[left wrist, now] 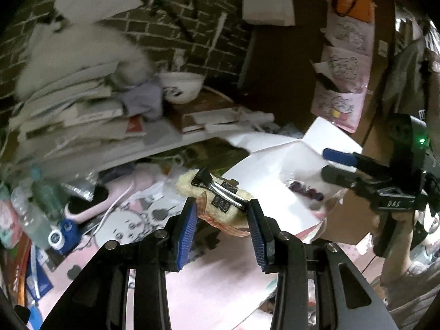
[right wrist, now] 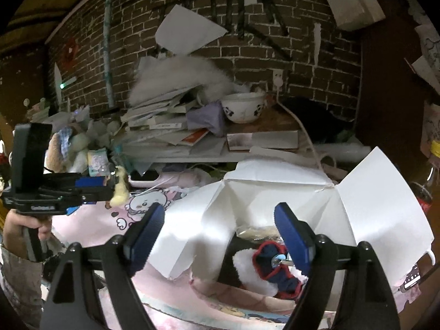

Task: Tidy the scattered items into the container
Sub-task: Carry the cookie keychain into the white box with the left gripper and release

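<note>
My left gripper (left wrist: pixel 222 211) is shut on a fluffy cream hair clip (left wrist: pixel 217 202) with a metal clasp, held in the air to the left of the white cardboard box (left wrist: pixel 277 173). In the right wrist view the left gripper (right wrist: pixel 117 184) holds the cream clip (right wrist: pixel 120 189) at far left. My right gripper (right wrist: pixel 217 222) is open and empty, hovering over the open white box (right wrist: pixel 379 200). Inside the box lie a navy and red fabric item (right wrist: pixel 272 264), a white fluffy piece (right wrist: pixel 244 261) and a wrapped item (right wrist: pixel 257 232). The right gripper (left wrist: pixel 330 165) also shows at the right of the left wrist view.
A pink cartoon-print cloth (left wrist: pixel 129 220) covers the surface. A cluttered shelf holds stacked books (right wrist: pixel 165 121), a white bowl (right wrist: pixel 243 107) and a purple cloth (right wrist: pixel 207 118). Bottles (left wrist: pixel 41 200), a pink phone-like object (left wrist: pixel 93 203) and a blue tape dispenser (left wrist: pixel 62 236) lie left. A brick wall stands behind.
</note>
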Motion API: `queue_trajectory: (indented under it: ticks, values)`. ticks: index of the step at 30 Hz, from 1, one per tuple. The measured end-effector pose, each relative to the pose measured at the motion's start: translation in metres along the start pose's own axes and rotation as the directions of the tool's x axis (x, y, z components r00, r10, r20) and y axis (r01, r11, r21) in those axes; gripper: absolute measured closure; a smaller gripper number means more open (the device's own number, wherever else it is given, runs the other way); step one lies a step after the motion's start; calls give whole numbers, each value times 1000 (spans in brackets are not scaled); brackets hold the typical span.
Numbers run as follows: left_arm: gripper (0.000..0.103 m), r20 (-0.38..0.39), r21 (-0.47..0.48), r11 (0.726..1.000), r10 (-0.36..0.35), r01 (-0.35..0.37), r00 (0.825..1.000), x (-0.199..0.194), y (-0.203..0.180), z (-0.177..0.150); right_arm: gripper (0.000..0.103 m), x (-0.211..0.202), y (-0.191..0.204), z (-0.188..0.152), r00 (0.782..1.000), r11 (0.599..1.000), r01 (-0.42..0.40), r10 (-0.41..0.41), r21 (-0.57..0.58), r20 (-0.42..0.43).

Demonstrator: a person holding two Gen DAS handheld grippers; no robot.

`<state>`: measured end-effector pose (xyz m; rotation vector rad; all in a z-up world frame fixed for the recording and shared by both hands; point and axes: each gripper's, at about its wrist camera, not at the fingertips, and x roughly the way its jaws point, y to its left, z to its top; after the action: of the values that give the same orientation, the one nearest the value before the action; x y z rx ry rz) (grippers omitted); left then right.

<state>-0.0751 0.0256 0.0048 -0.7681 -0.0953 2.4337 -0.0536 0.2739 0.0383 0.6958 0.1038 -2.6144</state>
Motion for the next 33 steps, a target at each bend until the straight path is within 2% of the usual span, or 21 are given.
queue_trajectory:
  ticks: [12,21,28,33]
  values:
    - [71,-36,130,984,-114,118,993,37,-72,33,23,-21,-41,-8,998,996,52,-54,67,17]
    - [71,-138,154,963,-201,221,970,90,-110,50,22,-40,-68,-20,996,993,86,-88,86,22]
    - [71,-222,161,964,-176,214,959,131,-120,51,22,-46,-81,-25,996,993,80,-82,88,24]
    - [70,-252,169,963,-165,211,954,145,-126,50,22,-51,-87,-29,998,994,45,-49,102,30]
